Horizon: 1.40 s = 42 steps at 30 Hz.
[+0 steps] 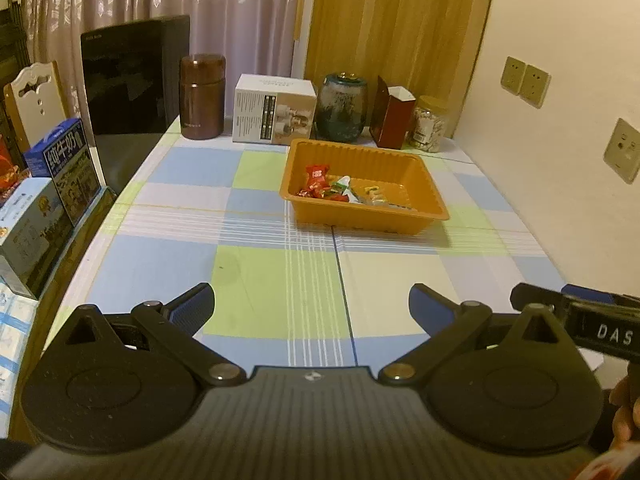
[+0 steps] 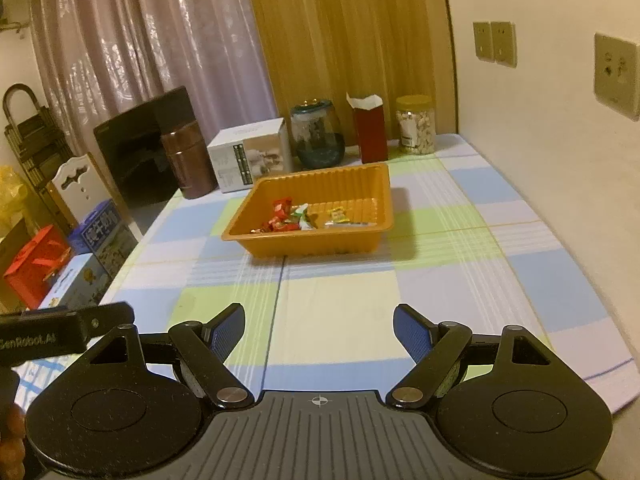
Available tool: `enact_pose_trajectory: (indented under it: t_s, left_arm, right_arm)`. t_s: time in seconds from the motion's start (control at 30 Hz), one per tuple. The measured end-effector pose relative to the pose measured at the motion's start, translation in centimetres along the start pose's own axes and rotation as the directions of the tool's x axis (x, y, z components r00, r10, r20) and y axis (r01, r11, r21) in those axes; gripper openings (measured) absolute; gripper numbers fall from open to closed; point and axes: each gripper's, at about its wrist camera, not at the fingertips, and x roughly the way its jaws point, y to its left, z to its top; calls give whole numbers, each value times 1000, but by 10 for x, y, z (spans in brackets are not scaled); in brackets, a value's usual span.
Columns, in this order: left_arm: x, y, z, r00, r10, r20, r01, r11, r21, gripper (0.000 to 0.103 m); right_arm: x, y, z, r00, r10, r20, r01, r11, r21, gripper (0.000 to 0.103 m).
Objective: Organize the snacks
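Left wrist view, table: rectangular table under a checked cloth of blue, green and white squares [image 1: 256, 208], its right long edge against a cream wall.
Black panel: tall glossy black flat panel [image 1: 132, 76] standing at the table's far left corner.
Tray: orange ribbed plastic tray [image 1: 360, 156] resting on the cloth, in the far half of the table, a little right of the middle seam; also seen in the right wrist view [image 2: 332, 184].
Far edge row: brown cylindrical flask [image 1: 202, 96], white printed carton [image 1: 274, 108], dark glazed round jar [image 1: 340, 106], dark red open-topped carton [image 1: 390, 116], clear plastic jar with a yellow lid [image 1: 430, 124], lined up left to right along the far edge behind the tray.
Left gripper: black tongs with blue pads [image 1: 312, 308], released and spread wide, nothing between them, hovering over the near edge.
Right gripper: same build [image 2: 320, 330], likewise spread and empty, over the near edge just beside the left one.
Snacks: small wrapped sweets in red, green, white and yellow wrappers [image 1: 340, 190], heaped inside the tray toward its near left part [image 2: 304, 218].
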Motion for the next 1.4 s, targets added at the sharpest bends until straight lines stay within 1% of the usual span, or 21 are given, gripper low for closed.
enact_pose_trajectory:
  t_s: [0.23, 0.5, 0.67, 0.83, 1.1, 1.4]
  left_arm:
    - [-36, -9, -7, 1000, 0, 27, -1, 1000, 22, 103]
    - [-62, -17, -28, 1000, -2, 20, 1, 998, 68, 103]
    - [-73, -16, -37, 1000, -3, 7, 3, 998, 65, 103]
    - [-82, -17, -41, 1000, -10, 10, 9, 998, 54, 103]
    - [-90, -18, -39, 999, -9, 30, 8, 999, 46, 103]
    - [-91, -17, -39, 1000, -12, 26, 11, 999, 44, 103]
  right_arm:
    - [-37, 8, -15, 1000, -9, -12, 9, 1000, -20, 81]
    - [-65, 9, -30, 999, -26, -22, 25, 999, -24, 81]
    - [-74, 11, -33, 999, -32, -23, 32, 999, -31, 81]
    - [-79, 12, -33, 1000, -26, -17, 26, 999, -26, 81]
    - [-92, 16, -32, 999, -41, 7, 41, 998, -46, 81]
    - [-95, 18, -31, 999, -40, 14, 40, 998, -46, 81]
